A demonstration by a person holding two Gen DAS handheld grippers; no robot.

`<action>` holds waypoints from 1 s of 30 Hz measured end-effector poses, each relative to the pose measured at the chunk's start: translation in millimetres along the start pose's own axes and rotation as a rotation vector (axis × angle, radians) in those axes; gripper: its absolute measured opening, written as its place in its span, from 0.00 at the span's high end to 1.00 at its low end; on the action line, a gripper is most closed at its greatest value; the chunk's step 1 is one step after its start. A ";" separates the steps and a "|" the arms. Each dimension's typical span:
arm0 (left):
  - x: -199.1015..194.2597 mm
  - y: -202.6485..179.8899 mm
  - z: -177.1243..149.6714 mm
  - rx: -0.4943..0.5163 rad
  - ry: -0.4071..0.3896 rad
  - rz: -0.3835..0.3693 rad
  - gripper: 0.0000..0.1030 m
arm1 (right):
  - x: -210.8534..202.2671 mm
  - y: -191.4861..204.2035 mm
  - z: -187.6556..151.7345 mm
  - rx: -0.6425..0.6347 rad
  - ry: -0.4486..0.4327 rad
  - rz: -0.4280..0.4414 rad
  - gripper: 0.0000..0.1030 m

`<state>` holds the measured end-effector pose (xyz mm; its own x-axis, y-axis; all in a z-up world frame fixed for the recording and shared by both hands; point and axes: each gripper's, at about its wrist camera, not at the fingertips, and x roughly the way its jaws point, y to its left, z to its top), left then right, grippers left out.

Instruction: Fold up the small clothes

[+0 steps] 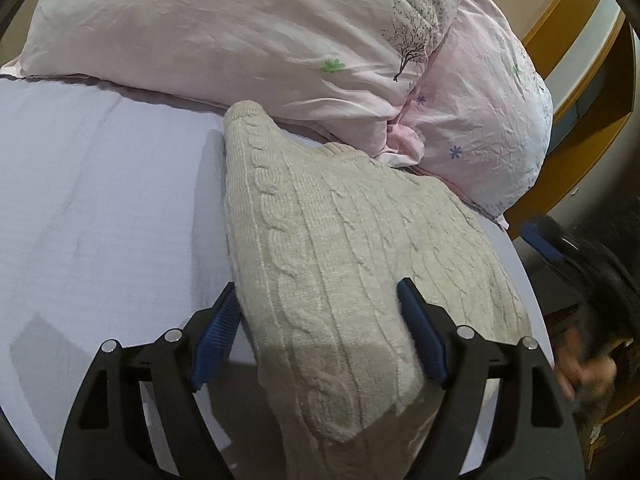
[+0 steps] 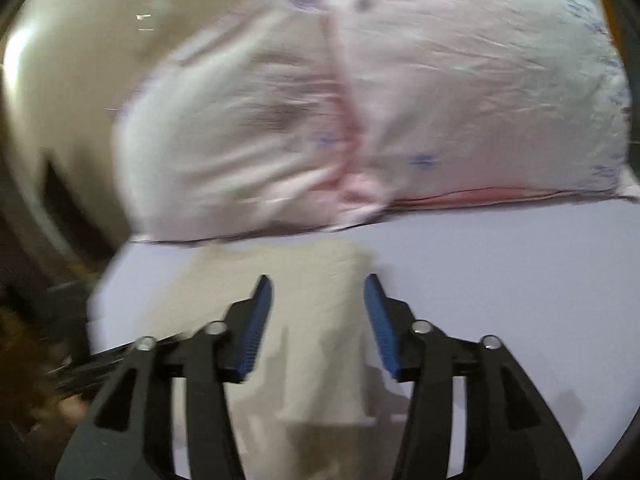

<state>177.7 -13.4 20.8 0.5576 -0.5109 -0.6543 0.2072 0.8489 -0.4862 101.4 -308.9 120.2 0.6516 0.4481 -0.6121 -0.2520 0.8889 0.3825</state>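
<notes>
A beige cable-knit sweater (image 1: 340,248) lies folded on the pale lilac bed sheet (image 1: 100,200), its far end touching the pillows. My left gripper (image 1: 316,300) is open, its blue pads either side of the sweater's near end, just above it. In the blurred right wrist view the same sweater (image 2: 304,320) lies under my right gripper (image 2: 318,292), which is open and holds nothing. The right gripper also shows blurred at the right edge of the left wrist view (image 1: 560,248).
Two pink flowered pillows (image 1: 248,36) (image 1: 488,120) lie at the head of the bed, also seen in the right wrist view (image 2: 360,120). A wooden headboard (image 1: 580,52) stands at the far right. The bed edge (image 1: 532,280) runs close to the sweater's right side.
</notes>
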 end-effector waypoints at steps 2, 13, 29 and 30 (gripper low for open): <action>-0.2 -0.1 -0.2 -0.001 -0.002 0.002 0.22 | 20.5 14.1 -19.8 -0.039 0.114 -0.028 0.35; -85.4 -30.8 -52.3 0.107 -0.067 0.172 0.07 | -24.5 37.8 -61.0 -0.042 -0.020 -0.184 0.02; -46.2 -48.0 -94.5 0.178 0.110 0.438 0.01 | 33.7 49.6 -127.6 -0.055 0.211 -0.490 0.02; -45.5 -48.5 -94.9 0.181 0.111 0.448 0.01 | 33.2 49.5 -128.7 -0.054 0.214 -0.494 0.02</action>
<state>65.9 -44.2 19.2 0.5365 -0.0929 -0.8388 0.1082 0.9933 -0.0409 18.4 -237.7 29.7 0.5432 -0.0201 -0.8394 0.0077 0.9998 -0.0189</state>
